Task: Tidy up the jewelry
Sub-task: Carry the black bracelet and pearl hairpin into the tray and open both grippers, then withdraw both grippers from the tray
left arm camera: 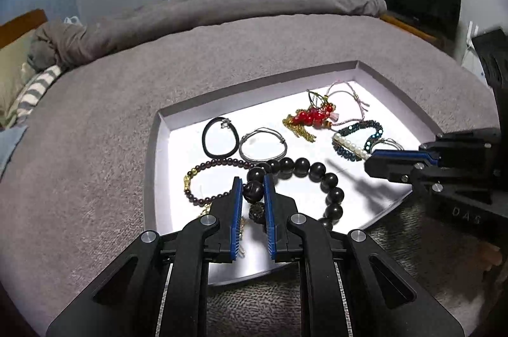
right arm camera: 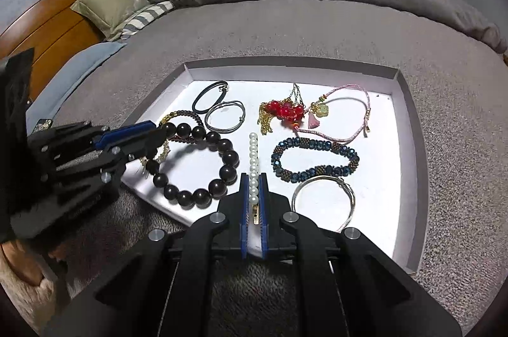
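A shallow white tray [left arm camera: 165, 127] [right arm camera: 403, 127] lies on a grey bed and holds several bracelets. My left gripper [left arm camera: 253, 181] is shut on one bead of the large black bead bracelet [left arm camera: 317, 170] [right arm camera: 227, 157], whose loop rests on the tray floor. My right gripper [right arm camera: 253, 180] is shut on the clasp end of a white pearl strand [right arm camera: 253, 156] [left arm camera: 349, 148], which stretches straight ahead over the tray. Each gripper also appears from the side in the other view: the right gripper [left arm camera: 370, 164] and the left gripper [right arm camera: 158, 135].
In the tray lie a black hair tie [left arm camera: 220, 140], a grey band [left arm camera: 263, 148], a dark red bead bracelet [left arm camera: 203, 168], a red and gold piece [left arm camera: 306, 116], a pink cord bracelet [right arm camera: 346, 111], a blue beaded bracelet [right arm camera: 314, 159] and a silver bangle [right arm camera: 322, 197]. Pillows [right arm camera: 108, 7] lie at the bed's head.
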Tool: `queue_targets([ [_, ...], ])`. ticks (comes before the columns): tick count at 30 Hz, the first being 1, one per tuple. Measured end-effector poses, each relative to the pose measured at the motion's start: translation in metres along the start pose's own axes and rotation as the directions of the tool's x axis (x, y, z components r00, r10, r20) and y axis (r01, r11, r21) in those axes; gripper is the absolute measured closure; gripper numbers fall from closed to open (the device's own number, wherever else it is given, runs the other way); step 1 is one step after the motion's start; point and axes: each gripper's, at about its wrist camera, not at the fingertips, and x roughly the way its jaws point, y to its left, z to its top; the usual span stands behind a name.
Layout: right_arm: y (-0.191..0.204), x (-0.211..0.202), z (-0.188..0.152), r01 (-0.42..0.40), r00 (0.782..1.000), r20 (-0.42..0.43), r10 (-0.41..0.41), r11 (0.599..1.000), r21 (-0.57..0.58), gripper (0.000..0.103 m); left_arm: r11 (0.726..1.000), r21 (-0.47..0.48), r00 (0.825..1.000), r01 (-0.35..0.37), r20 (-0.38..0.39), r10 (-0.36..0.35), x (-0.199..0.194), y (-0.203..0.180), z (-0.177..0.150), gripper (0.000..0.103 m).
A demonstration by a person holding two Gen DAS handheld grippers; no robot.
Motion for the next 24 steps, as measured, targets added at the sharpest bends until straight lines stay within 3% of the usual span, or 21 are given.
queue_targets([
  [2,0.004,0.003,0.003,0.018,1.0,-0.002,-0.018,1.0,-0.004,0.097,0.999,0.022,1.0,-0.03,-0.001,0.03,0.003,-0.003,-0.001,0.089],
  [7,0.004,0.011,0.005,0.045,0.999,-0.015,-0.045,0.999,0.019,0.097,0.999,0.012,0.999,-0.03,-0.023,0.03,0.01,-0.001,-0.003,0.088],
  [16,0.004,0.012,0.004,0.07,0.997,-0.013,-0.069,0.997,0.014,0.095,0.999,-0.005,0.999,-0.034,0.002,0.034,0.006,0.002,-0.002,0.07],
  [18,0.005,0.009,0.003,0.073,0.997,-0.004,-0.073,0.997,0.014,0.081,0.999,-0.008,0.999,-0.039,0.012,0.039,0.003,0.002,-0.002,0.058],
  [24,0.008,-0.015,-0.002,0.111,0.993,0.048,-0.111,0.994,0.019,0.074,0.999,-0.042,0.998,-0.034,0.045,0.036,-0.013,0.007,-0.004,0.05],
])
